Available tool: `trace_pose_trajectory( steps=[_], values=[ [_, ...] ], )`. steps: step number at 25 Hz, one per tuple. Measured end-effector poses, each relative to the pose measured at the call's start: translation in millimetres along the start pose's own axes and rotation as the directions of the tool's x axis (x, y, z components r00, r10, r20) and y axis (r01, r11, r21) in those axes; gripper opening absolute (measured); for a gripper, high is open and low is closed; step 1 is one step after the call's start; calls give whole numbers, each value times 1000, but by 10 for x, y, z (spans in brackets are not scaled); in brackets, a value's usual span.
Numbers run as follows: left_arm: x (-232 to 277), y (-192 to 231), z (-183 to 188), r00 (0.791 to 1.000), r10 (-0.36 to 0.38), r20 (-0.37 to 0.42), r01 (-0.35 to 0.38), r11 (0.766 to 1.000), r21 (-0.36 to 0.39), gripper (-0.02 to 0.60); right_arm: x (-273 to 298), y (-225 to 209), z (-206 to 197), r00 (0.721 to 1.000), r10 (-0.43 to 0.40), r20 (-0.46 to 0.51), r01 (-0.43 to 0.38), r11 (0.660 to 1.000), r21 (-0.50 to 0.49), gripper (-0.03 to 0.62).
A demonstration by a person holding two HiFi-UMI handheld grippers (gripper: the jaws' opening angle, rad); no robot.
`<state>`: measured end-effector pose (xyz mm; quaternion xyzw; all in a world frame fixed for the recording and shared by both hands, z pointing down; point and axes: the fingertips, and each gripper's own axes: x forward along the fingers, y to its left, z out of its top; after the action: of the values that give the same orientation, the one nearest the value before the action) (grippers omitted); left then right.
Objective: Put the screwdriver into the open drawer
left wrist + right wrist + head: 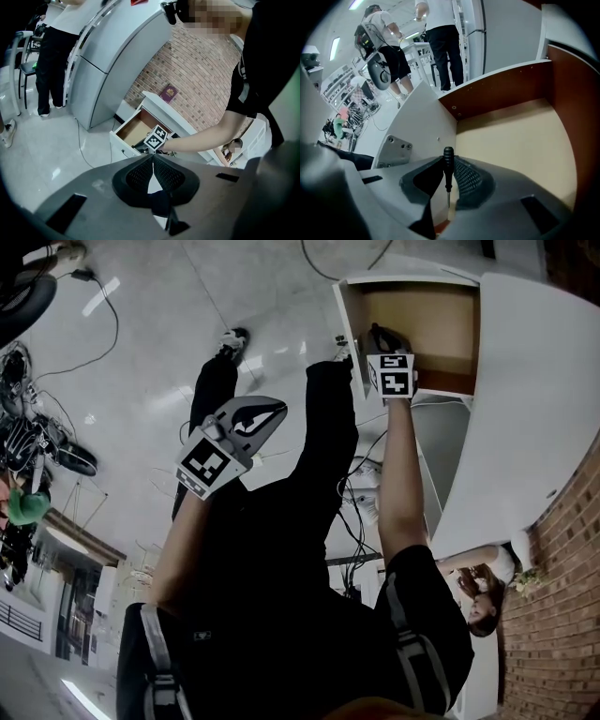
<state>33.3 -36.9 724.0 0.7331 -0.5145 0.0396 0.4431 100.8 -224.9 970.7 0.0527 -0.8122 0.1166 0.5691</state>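
A small black-handled screwdriver (448, 172) stands pinched between the jaws of my right gripper (449, 160), its handle pointing away from the camera. That gripper (382, 341) is inside the open drawer (417, 315), over its tan floor near the white left side wall (426, 126). The brown back wall (497, 91) is just ahead. My left gripper (246, 420) hangs shut and empty in front of my body, well left of the drawer. In the left gripper view its jaws (153, 158) meet at the tips, and the drawer (133, 129) shows beyond with the right gripper's marker cube (156, 138) in it.
The drawer belongs to a white cabinet (525, 399) set against a brick wall (562, 596). Cables (361, 521) trail over the pale floor below it. A person (483, 587) is beside the cabinet. A grey refrigerator (117, 56) stands left of the cabinet. People stand farther off (440, 42).
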Motion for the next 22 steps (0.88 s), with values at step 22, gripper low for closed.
trace_pose_trajectory(
  steps=[22],
  values=[
    [37, 207, -70, 1000, 10, -13, -10, 1000, -21, 18, 462, -144, -67, 997, -10, -74, 9, 1000, -13, 127]
  ],
)
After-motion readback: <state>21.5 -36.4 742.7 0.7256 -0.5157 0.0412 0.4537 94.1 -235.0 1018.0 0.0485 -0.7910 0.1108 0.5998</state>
